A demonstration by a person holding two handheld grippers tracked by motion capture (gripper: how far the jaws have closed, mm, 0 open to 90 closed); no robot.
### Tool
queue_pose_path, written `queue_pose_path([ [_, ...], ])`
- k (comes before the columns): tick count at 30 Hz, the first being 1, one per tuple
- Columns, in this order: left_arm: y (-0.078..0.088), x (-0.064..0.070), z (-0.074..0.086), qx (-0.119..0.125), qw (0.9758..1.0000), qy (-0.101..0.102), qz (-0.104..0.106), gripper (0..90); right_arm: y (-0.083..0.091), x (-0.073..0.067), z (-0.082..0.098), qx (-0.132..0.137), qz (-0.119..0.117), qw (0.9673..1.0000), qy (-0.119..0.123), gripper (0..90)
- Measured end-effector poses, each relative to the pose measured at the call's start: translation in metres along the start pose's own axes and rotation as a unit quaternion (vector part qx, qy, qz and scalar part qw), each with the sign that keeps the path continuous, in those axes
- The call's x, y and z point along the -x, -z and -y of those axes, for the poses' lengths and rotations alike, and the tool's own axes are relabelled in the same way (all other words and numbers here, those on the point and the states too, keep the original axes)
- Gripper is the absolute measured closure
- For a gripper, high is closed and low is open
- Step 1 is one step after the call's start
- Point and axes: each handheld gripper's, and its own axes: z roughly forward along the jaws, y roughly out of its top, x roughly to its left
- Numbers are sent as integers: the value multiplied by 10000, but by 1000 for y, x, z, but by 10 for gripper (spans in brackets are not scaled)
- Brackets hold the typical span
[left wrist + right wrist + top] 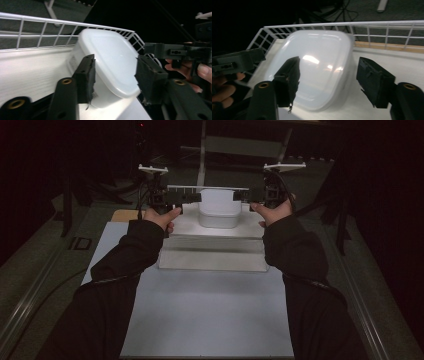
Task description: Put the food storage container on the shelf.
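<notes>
Flanking the white, rounded-square plastic container from either side, the left gripper and right gripper stand with jaws apart, pads clear of it; it sits between them on the white wire-railed tray.

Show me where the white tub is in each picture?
High view: the white tub sits top middle, between the two grippers.
Left gripper view: middle, behind the black jaws.
Right gripper view: middle, between the black jaws.
Shared landmark: the white wire rail just behind the tub.
</notes>
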Motion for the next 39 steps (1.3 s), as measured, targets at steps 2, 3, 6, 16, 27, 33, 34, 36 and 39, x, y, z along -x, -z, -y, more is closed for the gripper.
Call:
queue_pose_path([
  [2, 5, 4, 3, 47, 9998, -140, 108, 421, 5, -2, 2, 62, -136, 9998, 88, 275],
  [3, 7, 6, 4, 69, 9997, -181, 128, 399, 8, -4, 4, 49, -171, 9997, 163, 262],
  [6, 14, 9, 11, 58, 9980, -392, 502, 316, 14, -10, 9, 79, -316, 9988, 374, 204],
  [16, 24, 27, 38, -7, 9901, -1046, 938, 22, 24, -24, 38, 57, -719, 9939, 830, 191],
  [27, 38, 38, 75, -71, 9835, -1595, 847, 0, 35, -30, 96, 60, -1141, 9855, 1255, 188],
  [33, 45, 47, 99, -61, 9785, -1877, 850, 0, 41, -27, 123, 202, -1256, 9798, 1546, 171],
  [34, 45, 48, 104, -55, 9777, -1938, 811, 0, 41, -26, 127, 234, -1295, 9783, 1603, 152],
  [36, 46, 50, 113, -70, 9763, -1992, 849, 0, 40, -23, 138, 331, -1450, 9745, 1682, 145],
  [39, 46, 52, 121, -80, 9745, -2055, 901, 0, 39, -20, 145, 364, -1434, 9731, 1764, 141],
])
